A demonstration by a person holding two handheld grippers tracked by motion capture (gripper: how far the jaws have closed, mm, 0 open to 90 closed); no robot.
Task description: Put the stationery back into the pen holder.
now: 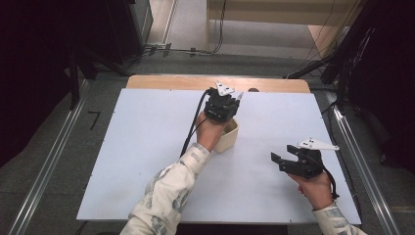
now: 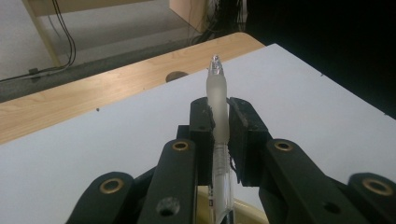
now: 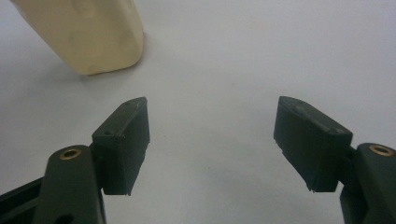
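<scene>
Left gripper pinches a pen upright over the cream cup, right gripper gapes empty; next, I reckon, lower and release.

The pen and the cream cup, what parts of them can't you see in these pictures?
- Pen: its lower end, in the left gripper view, is cut off by the bottom edge, between the left gripper pads.
- Cream cup: in the high view the hand hides its inside.
- Cup's top, right gripper view: cut off by the top edge.
</scene>
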